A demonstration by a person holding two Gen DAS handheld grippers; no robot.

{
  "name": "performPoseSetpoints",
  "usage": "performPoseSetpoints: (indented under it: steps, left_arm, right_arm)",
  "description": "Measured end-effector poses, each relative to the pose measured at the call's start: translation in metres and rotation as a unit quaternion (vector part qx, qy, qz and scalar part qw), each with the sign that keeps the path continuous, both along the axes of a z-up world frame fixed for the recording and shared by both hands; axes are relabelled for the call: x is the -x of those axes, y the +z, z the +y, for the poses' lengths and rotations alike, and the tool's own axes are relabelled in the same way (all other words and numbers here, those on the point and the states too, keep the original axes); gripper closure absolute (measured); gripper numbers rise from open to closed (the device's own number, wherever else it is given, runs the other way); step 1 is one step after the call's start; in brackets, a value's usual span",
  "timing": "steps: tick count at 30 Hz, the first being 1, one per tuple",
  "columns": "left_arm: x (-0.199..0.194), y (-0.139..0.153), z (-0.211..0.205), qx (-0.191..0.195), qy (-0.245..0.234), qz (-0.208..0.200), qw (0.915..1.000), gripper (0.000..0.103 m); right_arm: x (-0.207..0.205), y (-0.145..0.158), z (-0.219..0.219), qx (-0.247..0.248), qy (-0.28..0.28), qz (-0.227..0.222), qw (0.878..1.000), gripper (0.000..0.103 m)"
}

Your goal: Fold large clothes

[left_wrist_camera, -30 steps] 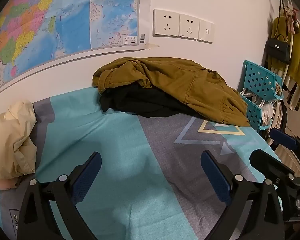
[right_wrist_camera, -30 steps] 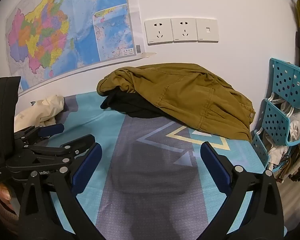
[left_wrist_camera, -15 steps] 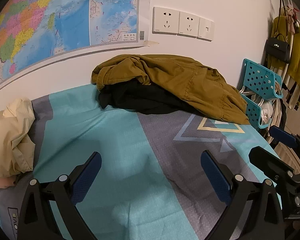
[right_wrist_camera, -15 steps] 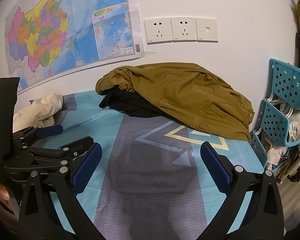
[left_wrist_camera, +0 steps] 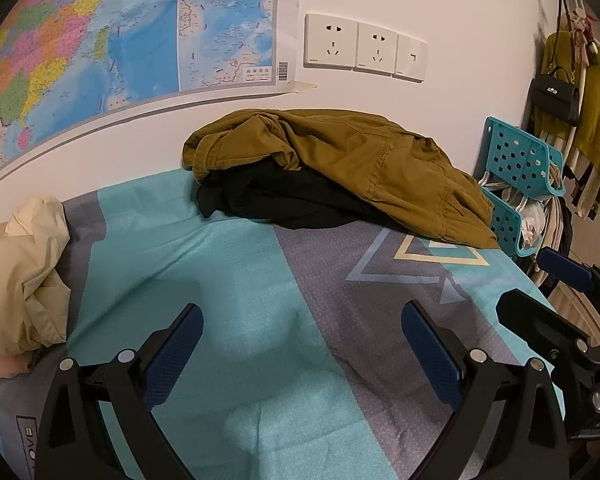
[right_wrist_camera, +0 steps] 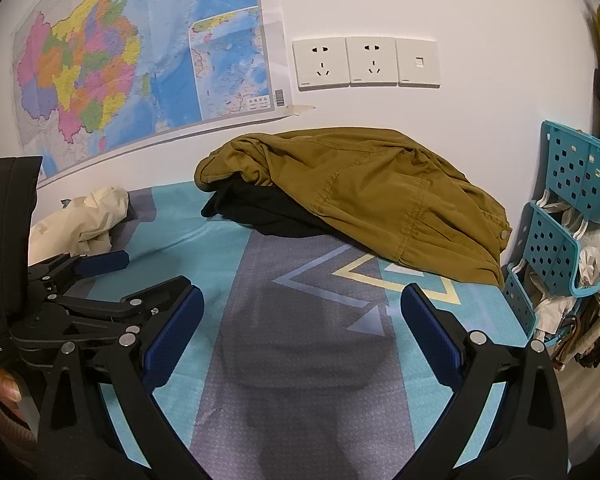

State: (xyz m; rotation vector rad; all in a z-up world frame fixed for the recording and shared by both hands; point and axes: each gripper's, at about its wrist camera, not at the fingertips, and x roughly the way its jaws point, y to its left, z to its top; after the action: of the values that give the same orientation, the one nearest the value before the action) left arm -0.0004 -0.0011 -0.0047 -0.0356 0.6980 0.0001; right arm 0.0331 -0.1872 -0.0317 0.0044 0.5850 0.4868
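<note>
Both grippers have crept a bit closer to the pile over the last second: the olive-brown jacket sits slightly bigger in both views than it did, so I'd say this is the approach and no folding has begun. The left gripper has its jaws spread wide with nothing between them, and the right gripper is the same, wide apart and empty. They're both hovering over the teal-and-grey bedsheet, still well short of the clothes.

The jacket is heaped against the wall at the far side of the bed, lying on top of a black garment that pokes out underneath on the left. Nothing's been grabbed or spread out yet.

View differences: the left camera gets a close look at the cream garment crumpled at the left edge of the bed, plus a black handbag hanging off to the right. The right camera shows more of the wall map, and the jacket's near hem close to the blue plastic rack.
</note>
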Motion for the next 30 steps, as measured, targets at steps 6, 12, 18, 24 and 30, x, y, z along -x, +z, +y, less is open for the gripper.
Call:
performPoseSetpoints:
  steps: [6,12,18,24,30]
  left_arm:
    - [0.0002,0.0,0.0004,0.002,0.002,0.0,1.0,0.007]
    - [-0.0004,0.0031,0.0016,-0.001,0.004,-0.001,1.0,0.007]
    - [-0.0014,0.0026,0.0027,0.0,0.008,0.002,1.0,0.007]
    - [-0.0011,0.0023,0.0036,0.0,0.007,0.001,1.0,0.007]
    - [-0.0013,0.0026,0.004,0.0,0.007,0.001,1.0,0.007]
  right_arm:
    - [-0.0007,0.0013,0.0012,-0.001,0.004,0.0,1.0,0.006]
    - [-0.0015,0.0011,0.0007,-0.006,0.004,0.002,1.0,0.006]
    - [-0.0011,-0.0002,0.0005,-0.005,0.006,0.0,1.0,0.006]
    - [-0.001,-0.0003,0.0001,-0.007,0.007,0.0,1.0,0.006]
    - [0.0006,-0.0011,0.0,-0.008,0.006,0.0,1.0,0.006]
